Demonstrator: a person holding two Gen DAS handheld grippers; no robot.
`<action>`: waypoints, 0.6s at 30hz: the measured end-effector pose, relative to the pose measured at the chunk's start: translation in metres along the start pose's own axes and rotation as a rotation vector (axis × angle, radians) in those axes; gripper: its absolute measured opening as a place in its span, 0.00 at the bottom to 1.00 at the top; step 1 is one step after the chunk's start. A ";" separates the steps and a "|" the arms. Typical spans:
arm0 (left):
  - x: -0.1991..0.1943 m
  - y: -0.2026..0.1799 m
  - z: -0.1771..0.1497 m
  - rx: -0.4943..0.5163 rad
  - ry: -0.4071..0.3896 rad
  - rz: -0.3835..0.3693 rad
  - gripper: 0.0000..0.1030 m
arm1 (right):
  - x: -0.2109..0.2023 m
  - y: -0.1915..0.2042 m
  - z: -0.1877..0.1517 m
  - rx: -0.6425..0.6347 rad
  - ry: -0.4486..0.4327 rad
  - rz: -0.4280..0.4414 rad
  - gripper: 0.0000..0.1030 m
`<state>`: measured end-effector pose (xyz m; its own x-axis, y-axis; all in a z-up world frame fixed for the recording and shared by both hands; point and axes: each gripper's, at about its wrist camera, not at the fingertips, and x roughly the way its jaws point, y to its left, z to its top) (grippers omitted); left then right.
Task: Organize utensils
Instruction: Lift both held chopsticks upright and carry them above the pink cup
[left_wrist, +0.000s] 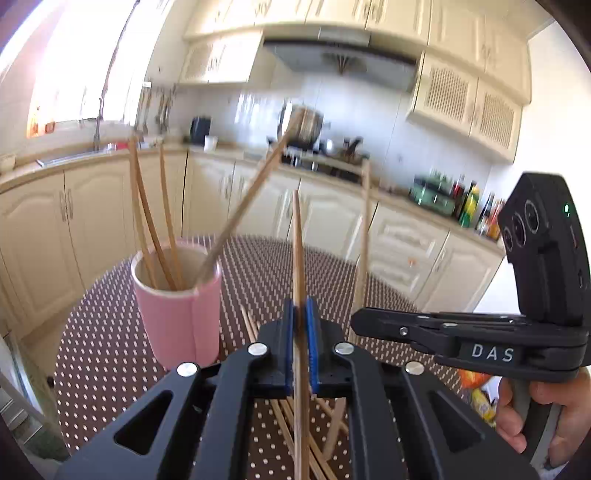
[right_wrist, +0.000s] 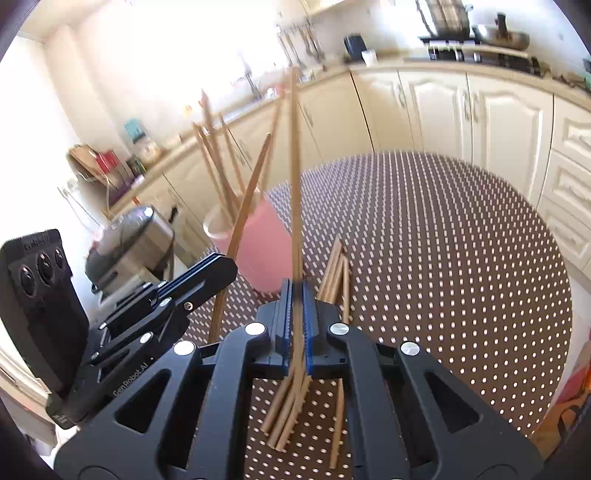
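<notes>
A pink cup (left_wrist: 177, 317) (right_wrist: 262, 247) stands on the dotted tablecloth (left_wrist: 110, 332) with several wooden chopsticks leaning in it. My left gripper (left_wrist: 300, 308) (right_wrist: 225, 266) is shut on one chopstick (left_wrist: 297, 240) (right_wrist: 255, 184), lifted beside the cup and pointing up. To the right of it, my right gripper (right_wrist: 296, 293) (left_wrist: 356, 321) is shut on another chopstick (right_wrist: 294, 166) (left_wrist: 365, 221), also raised and nearly upright. Several loose chopsticks (right_wrist: 334, 269) (left_wrist: 332, 424) lie on the cloth under and just beyond both grippers.
Cream kitchen cabinets (left_wrist: 92, 221) and a counter ring the round table. A stove with a steel pot (left_wrist: 306, 125) is at the back, bottles (left_wrist: 469, 203) to the right. A rice cooker (right_wrist: 136, 236) sits beyond the table's left edge. A person's hand (left_wrist: 546, 398) grips the right handle.
</notes>
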<state>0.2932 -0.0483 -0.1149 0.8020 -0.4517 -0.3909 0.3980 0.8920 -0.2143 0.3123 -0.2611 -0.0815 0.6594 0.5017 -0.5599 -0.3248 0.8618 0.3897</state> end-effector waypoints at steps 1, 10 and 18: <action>-0.005 0.000 0.001 -0.001 -0.029 -0.004 0.07 | -0.002 0.007 0.001 -0.008 -0.016 0.006 0.06; -0.051 0.007 0.018 -0.024 -0.269 0.005 0.07 | -0.026 0.046 0.015 -0.086 -0.126 0.042 0.06; -0.081 0.017 0.032 -0.031 -0.453 0.016 0.07 | -0.019 0.071 0.031 -0.126 -0.162 0.071 0.06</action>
<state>0.2494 0.0039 -0.0586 0.9246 -0.3792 0.0351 0.3761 0.8946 -0.2412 0.2976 -0.2118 -0.0210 0.7293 0.5512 -0.4053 -0.4496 0.8326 0.3234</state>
